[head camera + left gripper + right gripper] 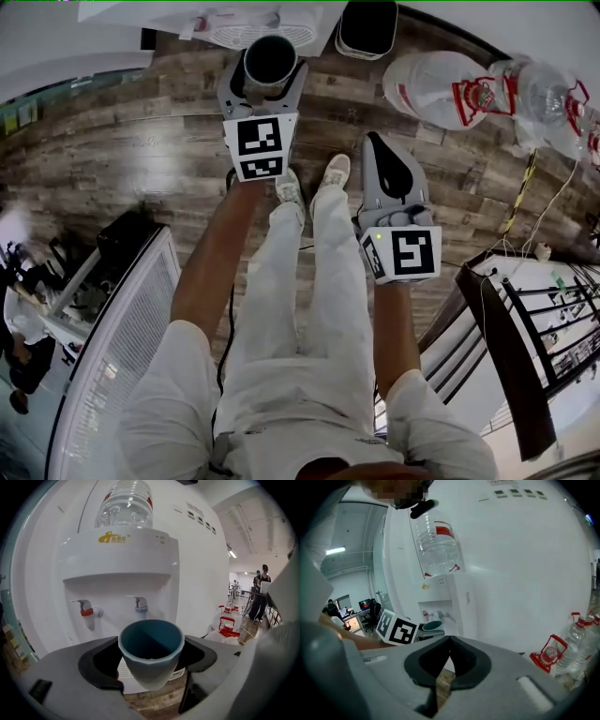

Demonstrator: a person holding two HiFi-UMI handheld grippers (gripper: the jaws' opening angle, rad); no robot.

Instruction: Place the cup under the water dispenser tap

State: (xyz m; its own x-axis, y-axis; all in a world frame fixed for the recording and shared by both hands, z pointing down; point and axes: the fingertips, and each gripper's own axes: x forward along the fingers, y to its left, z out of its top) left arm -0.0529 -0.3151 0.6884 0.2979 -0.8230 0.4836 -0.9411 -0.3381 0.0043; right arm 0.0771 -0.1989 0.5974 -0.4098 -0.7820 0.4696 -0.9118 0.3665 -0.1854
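Gripping the teal tapered plastic cup [151,667] in wide-spread jaws, left gripper [267,89] faces the blue tap [140,605] of the white water dispenser [122,555]. Jaws of right gripper [449,644] closed, empty. Risk: rim could clip the spout, tilting the cup.

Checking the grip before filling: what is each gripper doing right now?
Left gripper: closed on the cup, held upright.
Right gripper: shut, nothing between its jaws.

Head view downward; others facing dispenser [117,559]
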